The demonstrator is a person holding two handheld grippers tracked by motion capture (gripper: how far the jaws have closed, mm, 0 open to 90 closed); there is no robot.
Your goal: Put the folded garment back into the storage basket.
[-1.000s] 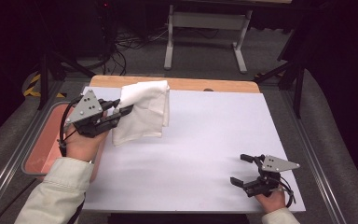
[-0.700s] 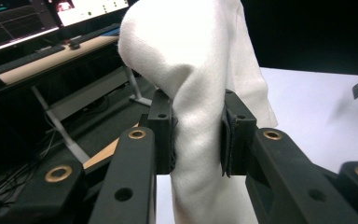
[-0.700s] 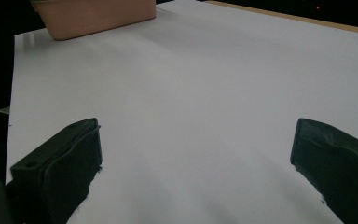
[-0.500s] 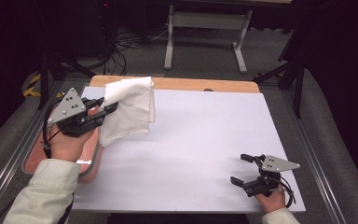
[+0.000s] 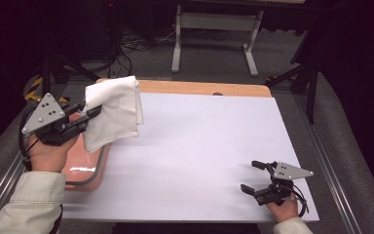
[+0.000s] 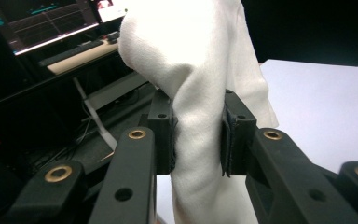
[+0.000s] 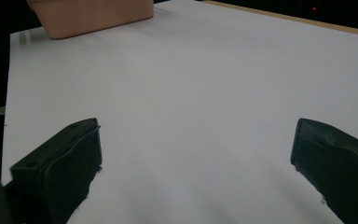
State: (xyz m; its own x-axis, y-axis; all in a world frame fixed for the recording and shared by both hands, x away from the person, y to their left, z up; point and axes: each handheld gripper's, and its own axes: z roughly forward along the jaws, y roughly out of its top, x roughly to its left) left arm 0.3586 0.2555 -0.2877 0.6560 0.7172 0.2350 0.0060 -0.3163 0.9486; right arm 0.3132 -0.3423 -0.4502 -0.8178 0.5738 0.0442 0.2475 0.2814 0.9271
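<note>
L gripper (image 5: 88, 116): raised at the table's left edge, held in the person's left hand (image 5: 48, 153); jaws clamped on the white cloth, one pad each side of a bunched fold in the left gripper view (image 6: 198, 135).
White cloth (image 5: 114, 109): folded, lifted clear of the table, hanging from the L jaws; its lower edge drapes down over the far end of the pink tray and the table's left margin. Seen from the left gripper view it rises above the jaws and falls below them (image 6: 200, 74).
R gripper (image 5: 254, 177): low at the near right corner of the table, in the person's right hand (image 5: 283, 208); jaws spread wide, nothing between them. The right gripper view has bare white surface between the two black jaws (image 7: 193, 154).
Pink tray (image 5: 85, 165): sits at the table's left edge, partly under the cloth & L hand; its near corner shows, w/ a dark rim. In the right gripper view it's at the far corner (image 7: 91, 16).
Table (image 5: 209, 146): white sheet over a wooden top; wood strip shows along the far edge.
Sleeves: pale, L forearm (image 5: 27, 202) comes in at bottom left.
Background: metal stand legs (image 5: 214, 34) & cables on the dark floor beyond the table; monitors (image 6: 42, 18) at upper left in the left gripper view.
</note>
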